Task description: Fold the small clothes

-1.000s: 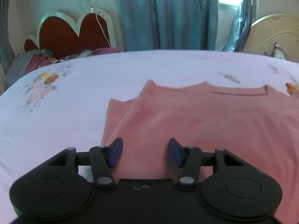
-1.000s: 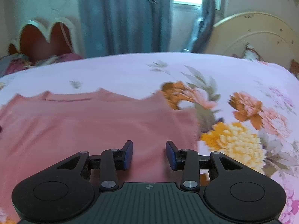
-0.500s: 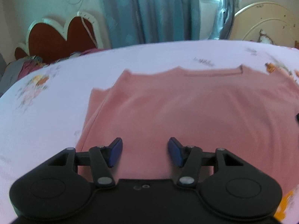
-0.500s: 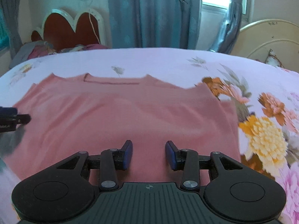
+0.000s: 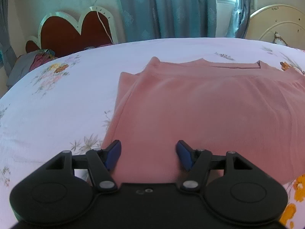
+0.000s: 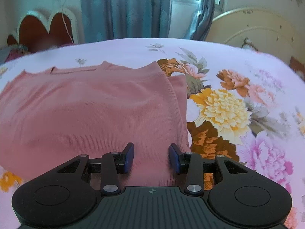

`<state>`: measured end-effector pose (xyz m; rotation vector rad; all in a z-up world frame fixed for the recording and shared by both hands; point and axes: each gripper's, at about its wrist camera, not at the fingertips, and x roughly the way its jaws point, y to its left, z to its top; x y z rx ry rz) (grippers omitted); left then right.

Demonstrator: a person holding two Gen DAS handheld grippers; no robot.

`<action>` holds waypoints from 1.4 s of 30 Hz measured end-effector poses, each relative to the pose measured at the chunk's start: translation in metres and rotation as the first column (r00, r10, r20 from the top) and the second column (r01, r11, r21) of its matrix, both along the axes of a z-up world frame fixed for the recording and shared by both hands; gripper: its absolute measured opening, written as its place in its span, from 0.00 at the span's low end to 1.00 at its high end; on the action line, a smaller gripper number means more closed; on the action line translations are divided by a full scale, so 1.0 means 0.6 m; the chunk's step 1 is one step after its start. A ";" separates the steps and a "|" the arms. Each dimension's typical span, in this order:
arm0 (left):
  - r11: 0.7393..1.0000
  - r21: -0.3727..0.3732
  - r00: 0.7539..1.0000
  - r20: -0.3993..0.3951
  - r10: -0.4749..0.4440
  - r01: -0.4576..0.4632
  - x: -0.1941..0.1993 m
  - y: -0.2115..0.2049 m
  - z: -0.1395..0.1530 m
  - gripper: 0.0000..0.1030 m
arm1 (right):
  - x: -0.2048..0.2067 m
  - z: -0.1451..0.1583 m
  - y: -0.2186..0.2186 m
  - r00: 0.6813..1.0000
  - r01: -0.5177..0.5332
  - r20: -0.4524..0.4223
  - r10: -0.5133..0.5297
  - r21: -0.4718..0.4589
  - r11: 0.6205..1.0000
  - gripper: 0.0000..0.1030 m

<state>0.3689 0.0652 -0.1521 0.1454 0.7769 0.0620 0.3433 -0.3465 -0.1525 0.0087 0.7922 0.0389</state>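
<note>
A pink knit top (image 5: 200,110) lies flat on the floral bedsheet (image 5: 57,105), neckline at the far side, both sleeves folded under the body. My left gripper (image 5: 148,156) is open and empty, just above the top's near left hem. My right gripper (image 6: 151,157) is open and empty over the same pink top (image 6: 91,110), near its right hem corner. Neither gripper holds cloth.
A red heart-shaped headboard (image 5: 76,32) with a pile of clothes (image 5: 38,59) stands at the far left. Teal curtains (image 5: 165,9) hang behind the bed. A cream headboard (image 6: 251,30) is at the far right. Large printed flowers (image 6: 221,106) lie right of the top.
Both grippers swung sideways across the top and came back towards its near corners. Both stayed open. The top has not moved.
</note>
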 end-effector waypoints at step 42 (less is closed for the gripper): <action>0.916 -0.373 0.969 -0.238 0.059 -0.147 -0.077 0.101 0.035 0.79 | -0.002 0.064 0.249 0.983 -0.171 -0.031 0.180 0.188 0.967 0.38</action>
